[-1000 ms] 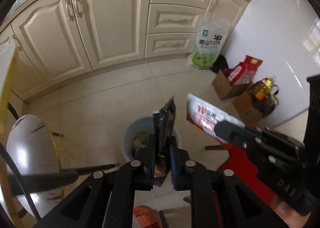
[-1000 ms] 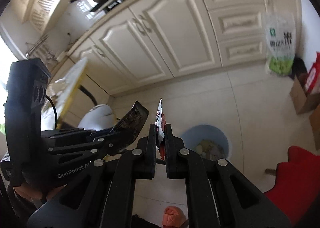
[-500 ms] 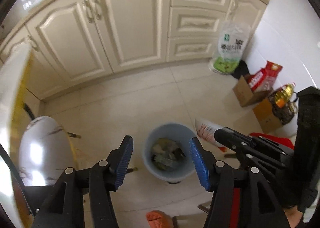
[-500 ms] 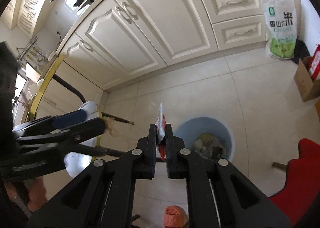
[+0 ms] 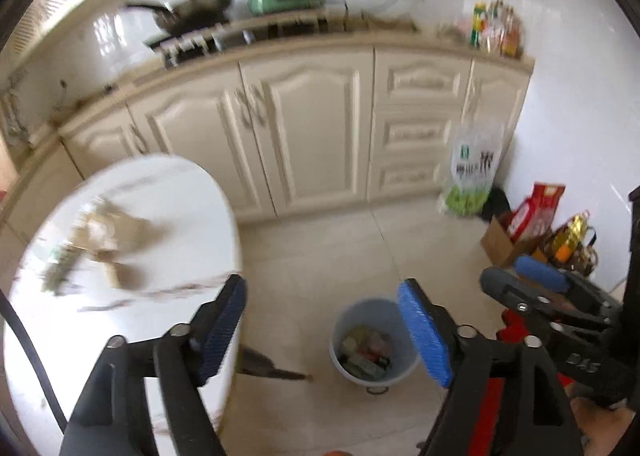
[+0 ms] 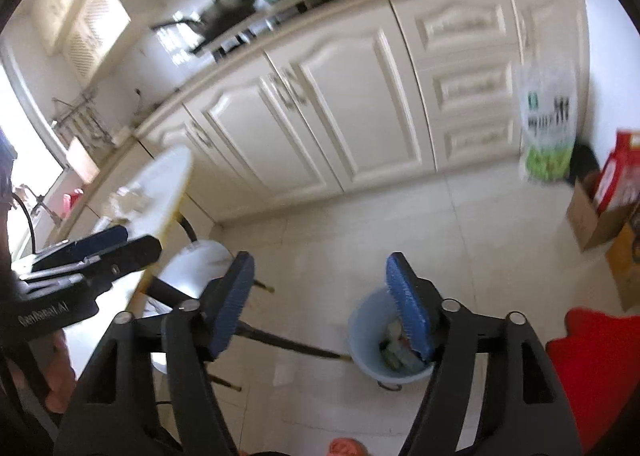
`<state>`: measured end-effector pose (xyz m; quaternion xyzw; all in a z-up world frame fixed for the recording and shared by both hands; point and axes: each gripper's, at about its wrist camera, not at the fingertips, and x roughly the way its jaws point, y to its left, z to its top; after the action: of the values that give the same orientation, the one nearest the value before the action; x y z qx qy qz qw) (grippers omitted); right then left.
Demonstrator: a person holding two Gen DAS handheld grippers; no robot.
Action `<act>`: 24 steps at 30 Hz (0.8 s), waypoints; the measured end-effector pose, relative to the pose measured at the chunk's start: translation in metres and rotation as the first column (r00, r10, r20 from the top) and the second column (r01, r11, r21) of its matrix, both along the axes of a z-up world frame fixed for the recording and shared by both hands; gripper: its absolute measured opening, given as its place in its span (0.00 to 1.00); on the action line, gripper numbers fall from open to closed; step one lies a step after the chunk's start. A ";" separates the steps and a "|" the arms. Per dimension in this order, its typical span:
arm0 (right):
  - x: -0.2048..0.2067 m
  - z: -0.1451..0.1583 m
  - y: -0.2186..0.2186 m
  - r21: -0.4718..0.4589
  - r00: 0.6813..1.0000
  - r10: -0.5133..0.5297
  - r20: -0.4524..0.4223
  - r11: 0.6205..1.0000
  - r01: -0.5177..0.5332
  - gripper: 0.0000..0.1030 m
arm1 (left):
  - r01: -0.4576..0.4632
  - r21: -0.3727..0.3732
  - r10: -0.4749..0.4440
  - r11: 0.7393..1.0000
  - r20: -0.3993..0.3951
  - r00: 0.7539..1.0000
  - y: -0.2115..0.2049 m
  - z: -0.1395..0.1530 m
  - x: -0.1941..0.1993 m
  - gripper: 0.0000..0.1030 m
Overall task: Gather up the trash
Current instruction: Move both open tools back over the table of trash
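Note:
A light blue trash bin (image 5: 372, 344) stands on the tiled floor with several wrappers inside; it also shows in the right wrist view (image 6: 390, 348). My left gripper (image 5: 322, 330) is open and empty, above the floor left of the bin. My right gripper (image 6: 320, 302) is open and empty, its right finger over the bin's rim. Blurred brown and green scraps (image 5: 96, 244) lie on the white round table (image 5: 168, 192). The right gripper shows at the right of the left wrist view (image 5: 540, 292), and the left gripper at the left of the right wrist view (image 6: 92, 252).
Cream cabinets (image 5: 304, 132) run along the back with a stove and pan on top. A rice bag (image 5: 474, 172), cardboard boxes (image 5: 508, 244) and an oil bottle (image 5: 570, 236) stand by the right wall. A red chair (image 6: 596, 368) is at the right. Table legs (image 6: 288, 342) cross near the bin.
The left gripper dropped its dark wrapper into the bin a second ago. The right gripper has now opened and its red-white wrapper is gone from it. Both cameras have tilted up.

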<state>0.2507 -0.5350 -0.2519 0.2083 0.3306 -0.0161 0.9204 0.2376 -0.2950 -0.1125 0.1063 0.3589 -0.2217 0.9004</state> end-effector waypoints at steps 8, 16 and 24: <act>-0.042 0.104 0.086 -0.129 0.977 0.078 0.199 0.990 -0.052 1.00 | -0.123 -0.087 0.142 0.989 0.266 0.954 0.118 0.063 -0.125 0.94; -0.077 0.171 0.179 -0.232 0.926 0.194 0.325 0.965 -0.121 1.00 | -0.220 -0.187 0.278 0.957 0.392 0.877 0.223 0.084 -0.251 1.00; -0.112 0.195 0.238 -0.301 0.912 0.181 0.367 0.951 -0.068 1.00 | -0.265 -0.233 0.342 0.936 0.420 0.840 0.274 0.061 -0.360 0.99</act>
<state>0.1386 -0.2968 -0.0571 0.0523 0.1477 0.0381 0.9869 -0.1227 -0.0212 -0.0519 0.0215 0.1309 -0.0738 0.9884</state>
